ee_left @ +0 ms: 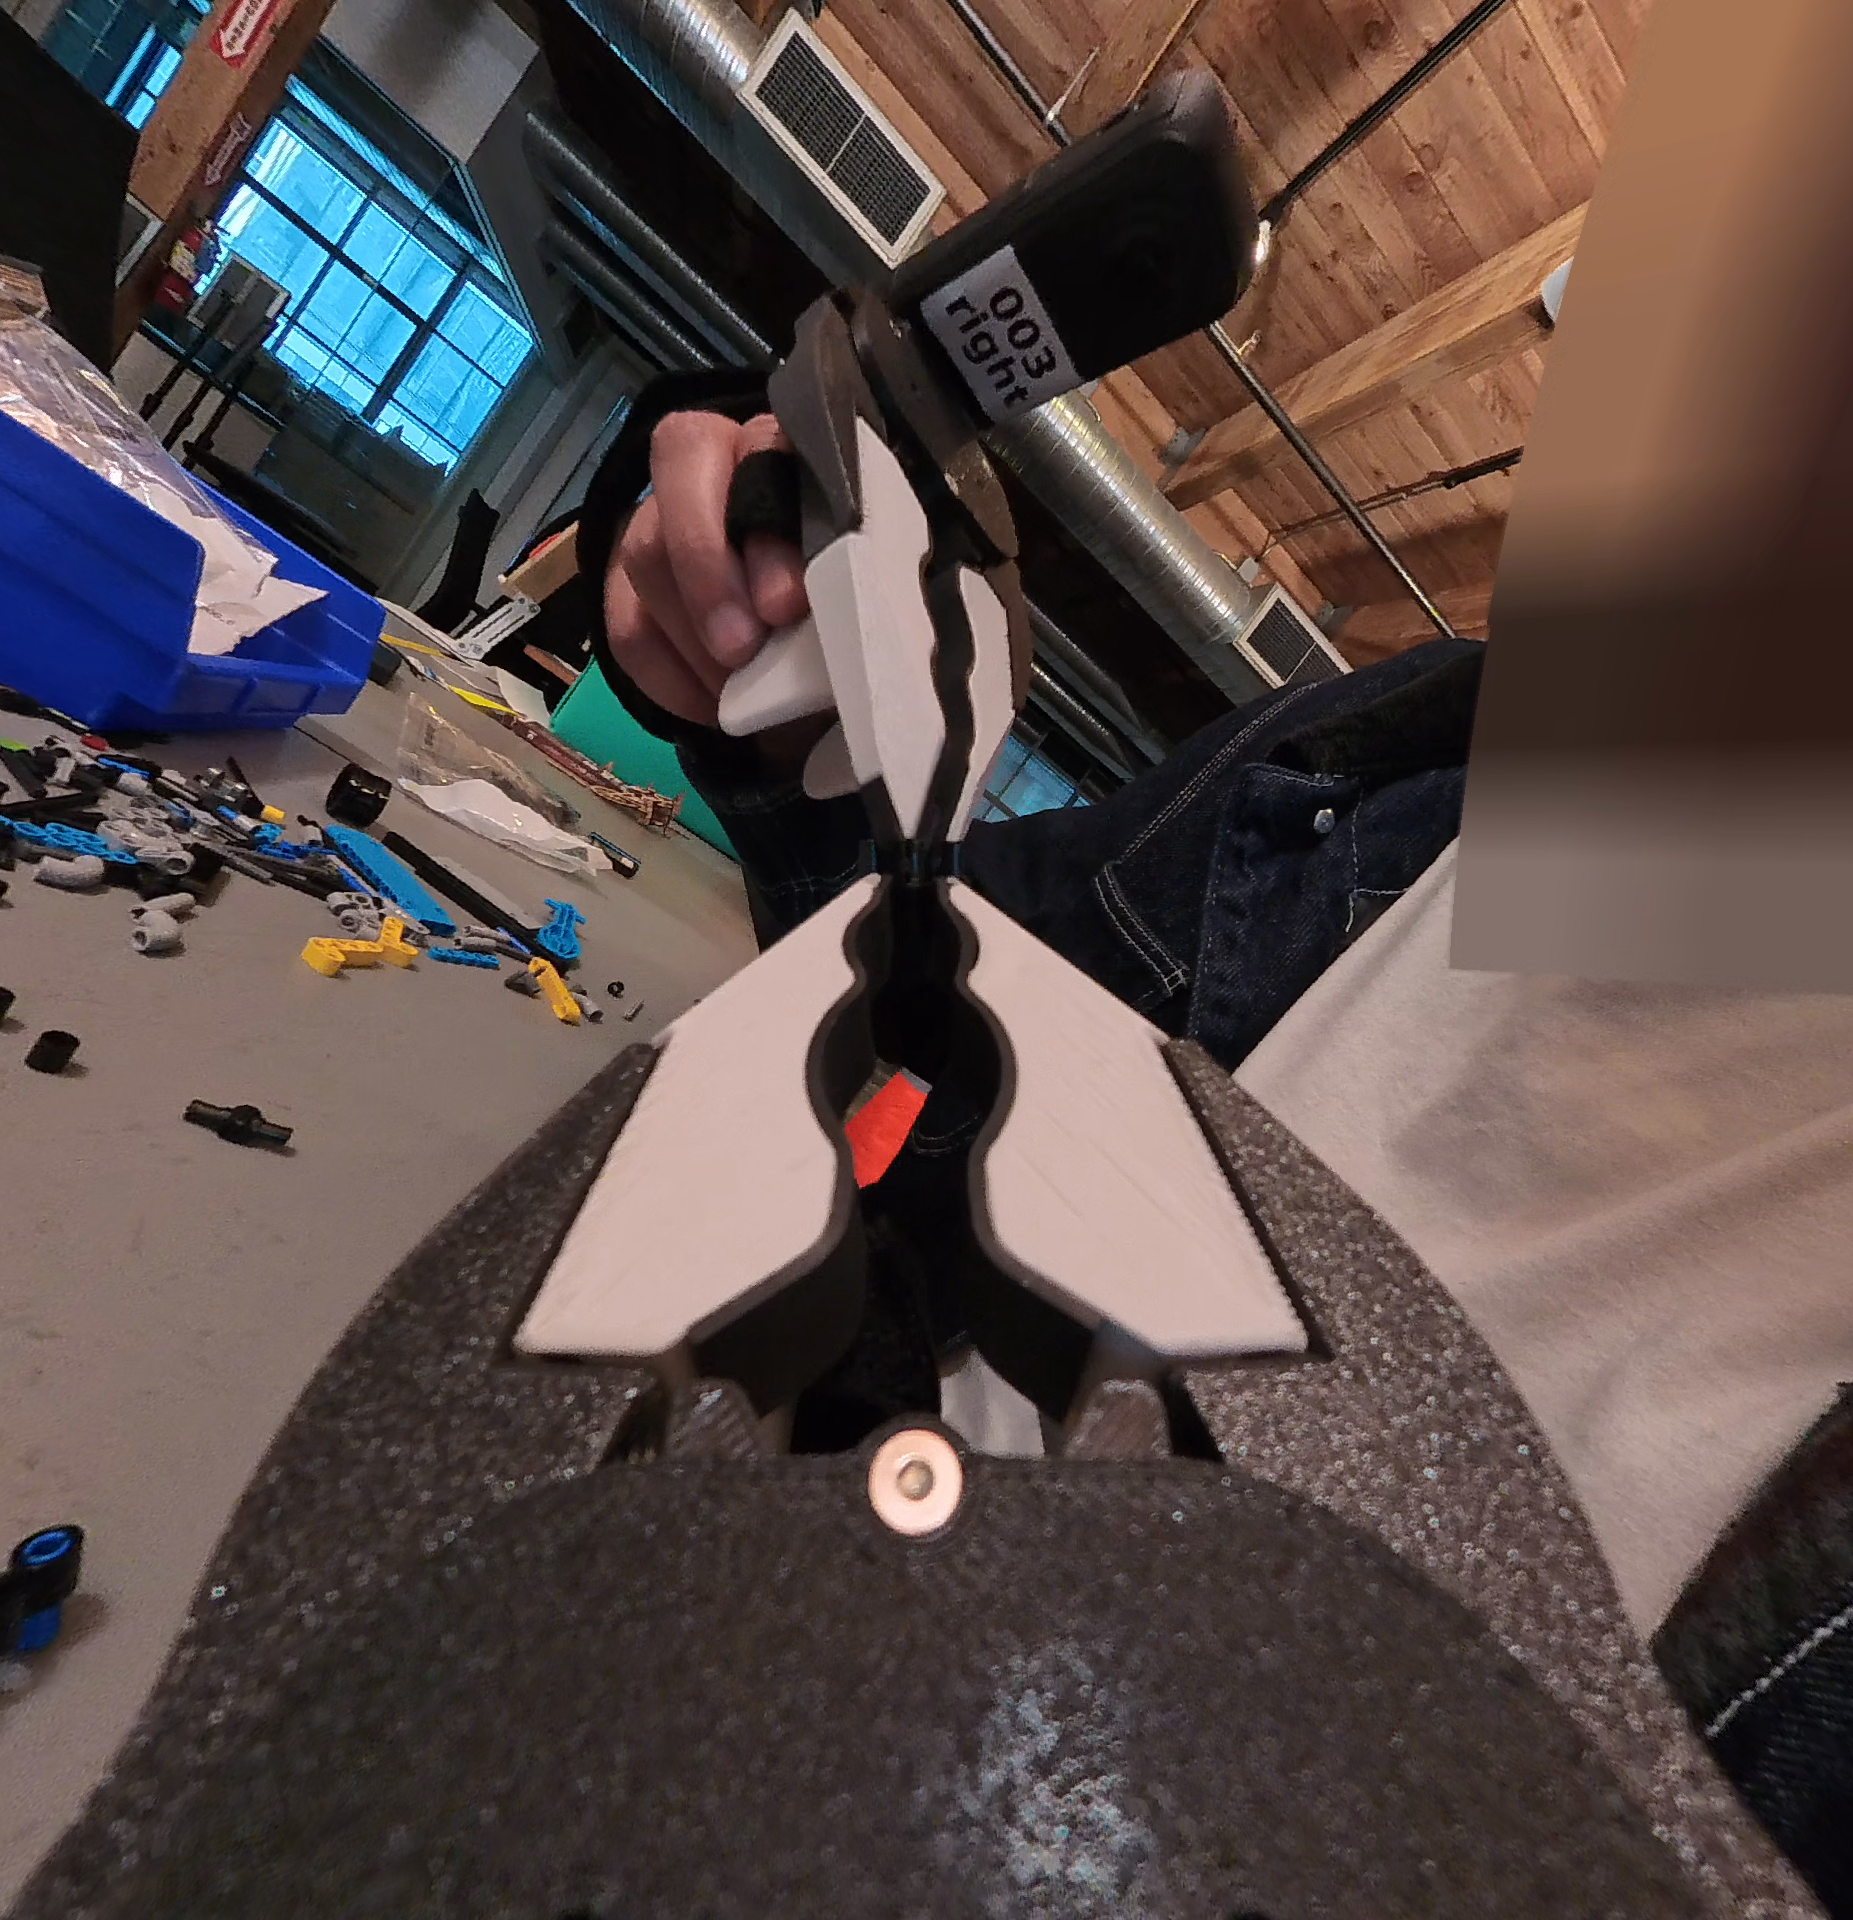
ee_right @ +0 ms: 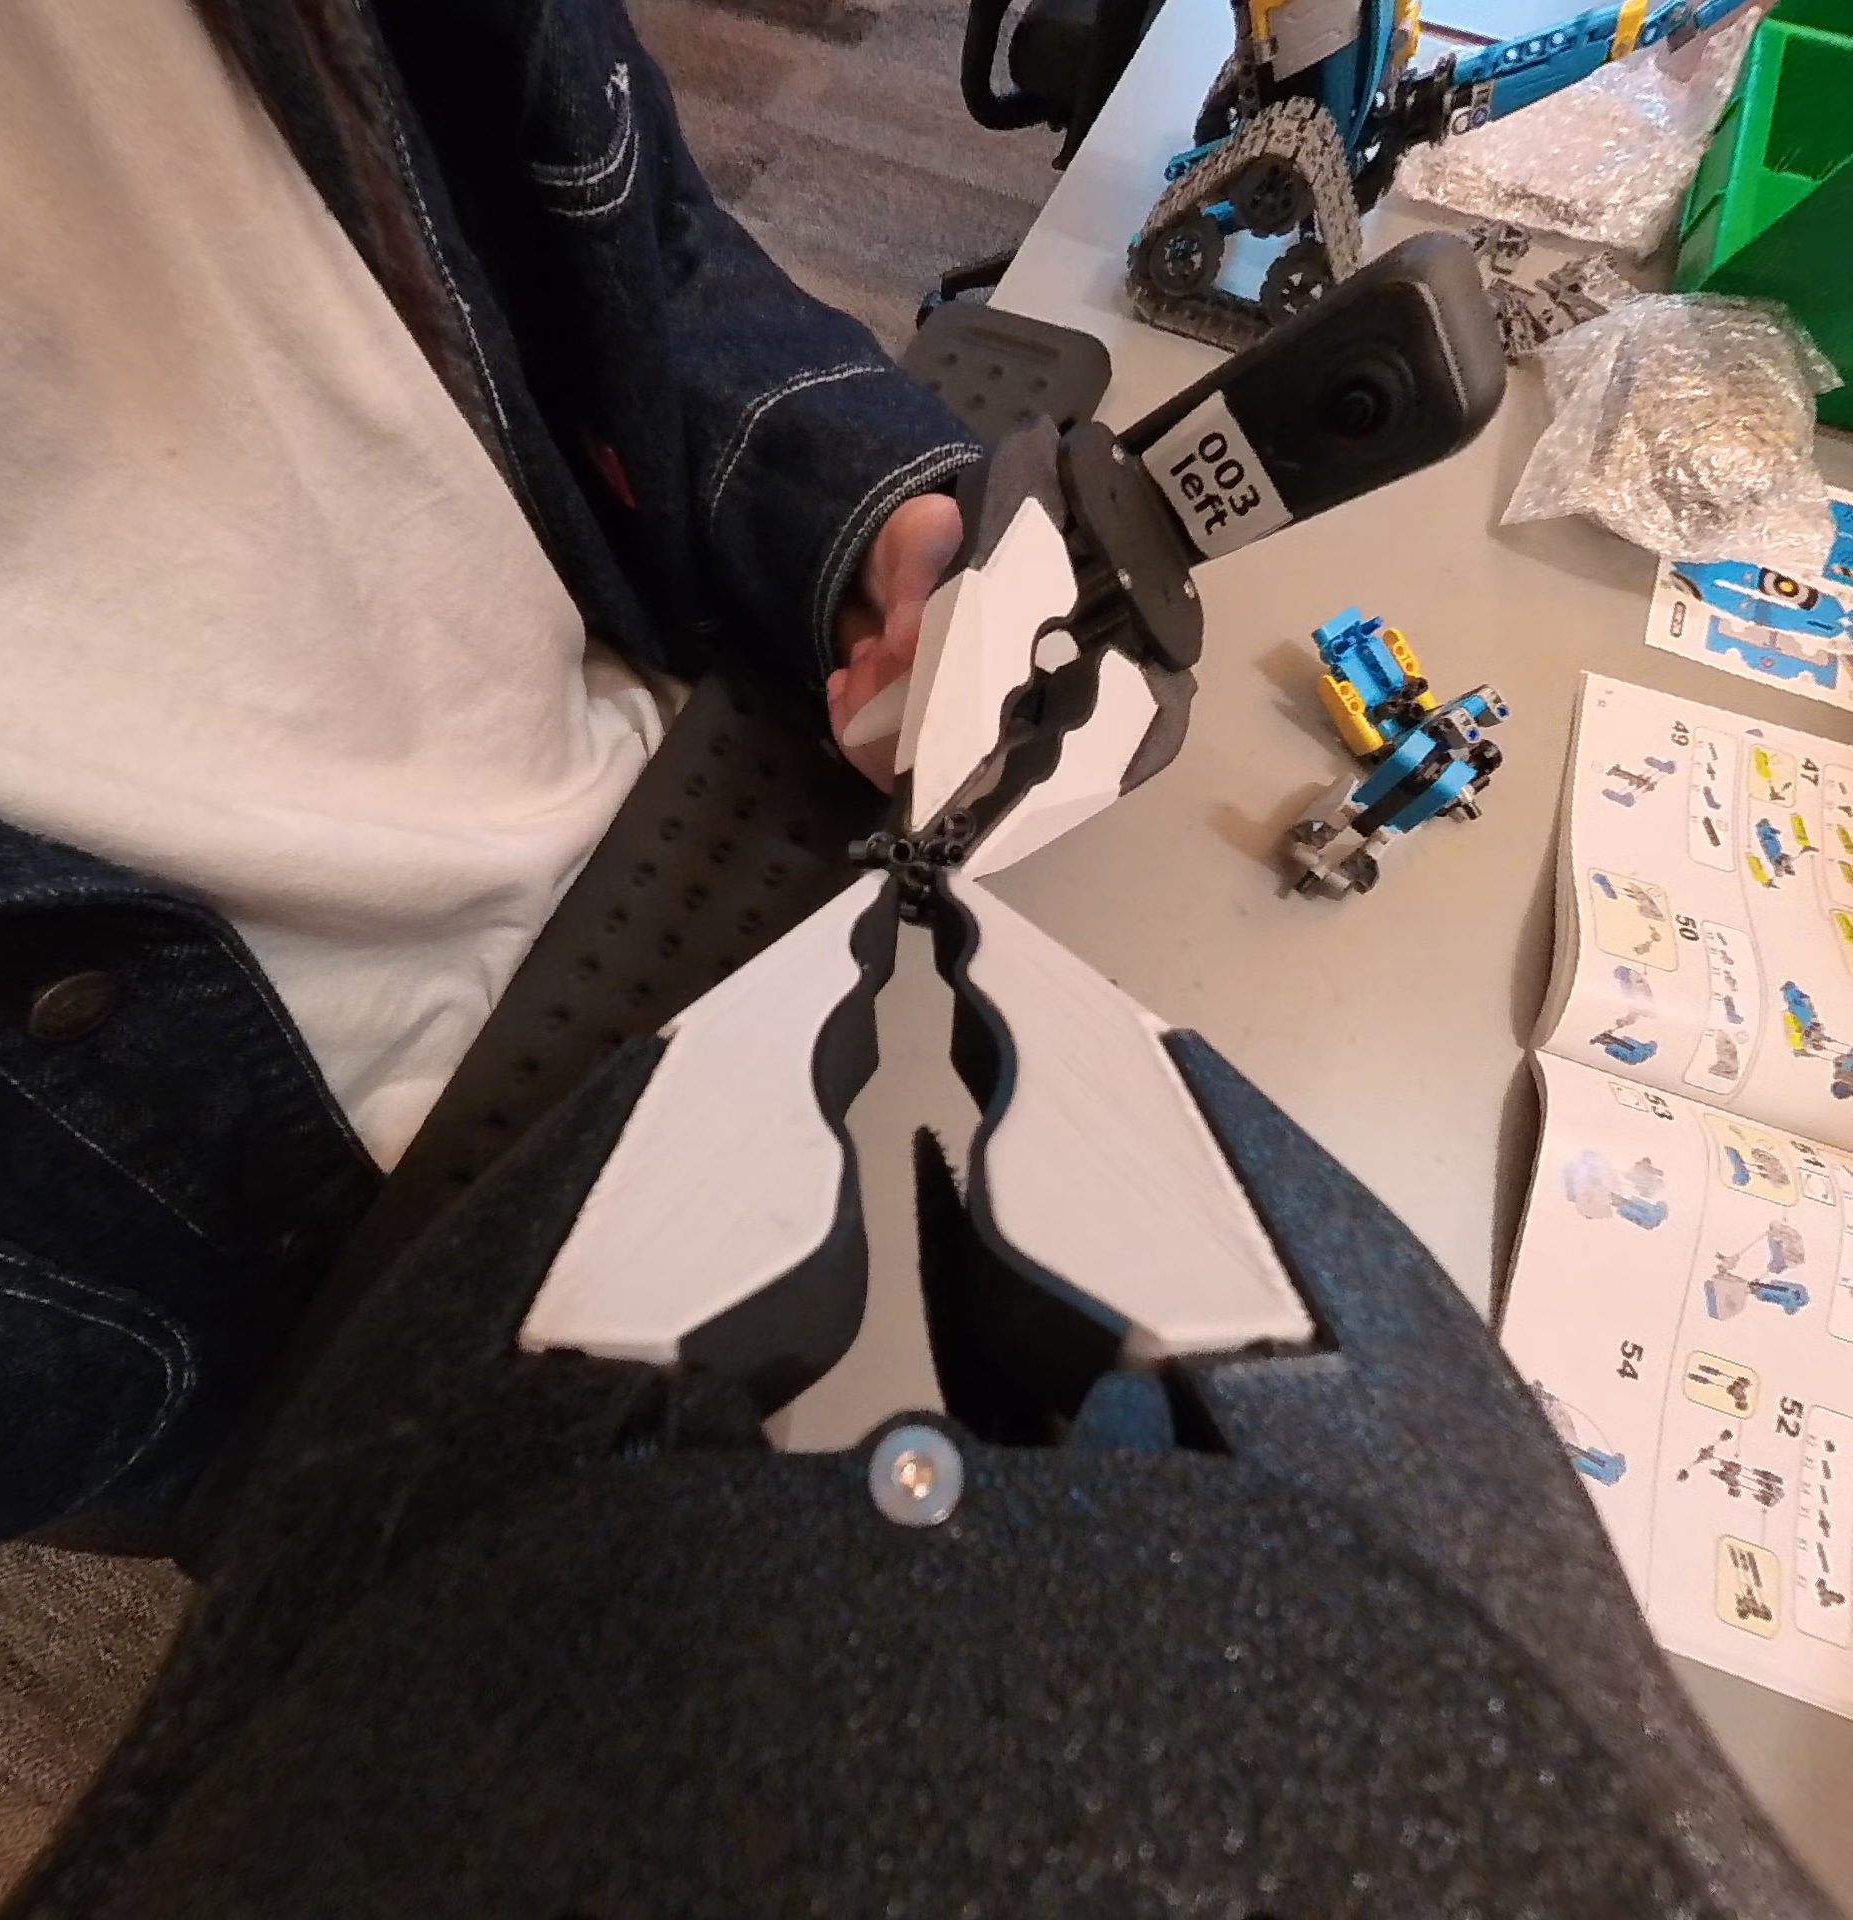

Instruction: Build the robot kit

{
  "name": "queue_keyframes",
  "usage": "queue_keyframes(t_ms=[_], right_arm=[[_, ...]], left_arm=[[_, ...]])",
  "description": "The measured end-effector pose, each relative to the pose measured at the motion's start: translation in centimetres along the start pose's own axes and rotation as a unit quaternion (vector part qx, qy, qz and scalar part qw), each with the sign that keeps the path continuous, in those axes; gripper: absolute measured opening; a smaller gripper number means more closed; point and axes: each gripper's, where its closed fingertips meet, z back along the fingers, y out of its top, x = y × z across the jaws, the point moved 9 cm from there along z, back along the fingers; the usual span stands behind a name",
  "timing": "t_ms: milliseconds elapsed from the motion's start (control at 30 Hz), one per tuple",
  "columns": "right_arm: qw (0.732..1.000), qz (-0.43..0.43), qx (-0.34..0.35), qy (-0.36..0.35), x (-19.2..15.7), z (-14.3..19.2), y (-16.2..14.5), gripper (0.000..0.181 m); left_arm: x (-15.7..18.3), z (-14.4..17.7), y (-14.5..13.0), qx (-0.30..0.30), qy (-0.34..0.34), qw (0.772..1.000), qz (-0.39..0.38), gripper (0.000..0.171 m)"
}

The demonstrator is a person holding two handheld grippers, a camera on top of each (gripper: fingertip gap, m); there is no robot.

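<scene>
My left gripper (ee_left: 914, 885) and right gripper (ee_left: 930, 828) meet tip to tip in the air in front of a person's chest. Both have white fingers with black pads. Between the tips sits a small black cluster of building-toy parts (ee_left: 914, 860), with pin ends showing in the right wrist view (ee_right: 906, 852). There my right gripper (ee_right: 914, 888) is shut on the cluster from below. My left gripper (ee_right: 951, 836) is shut on it from above, with a slim black piece running back between its jaws. I cannot tell whether the cluster is one part or two.
Left side: a grey table (ee_left: 278, 1195) with scattered toy parts (ee_left: 226, 862), a blue bin (ee_left: 122, 582). Right side: an open instruction booklet (ee_right: 1711, 1039), a small blue and yellow assembly (ee_right: 1400, 769), a tracked blue model (ee_right: 1265, 208), plastic bags (ee_right: 1680, 416), a green bin (ee_right: 1795, 208). Both grippers' tips are close together, under 4 cm apart.
</scene>
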Motion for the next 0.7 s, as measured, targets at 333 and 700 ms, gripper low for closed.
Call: queue_keyframes(t_ms=[333, 700], right_arm=[[1.000, 0.006, -0.006, -0.009, -0.01, -0.09, 0.14, 0.006], [1.000, 0.014, -0.012, -0.022, 0.00, 0.07, 0.21, 0.014]], left_arm=[[-0.09, 0.15, 0.11, 0.007, -0.001, 1.000, 0.006, 0.007], [-0.34, 0.52, 0.34, 0.017, 0.007, 1.000, 0.013, 0.006]])
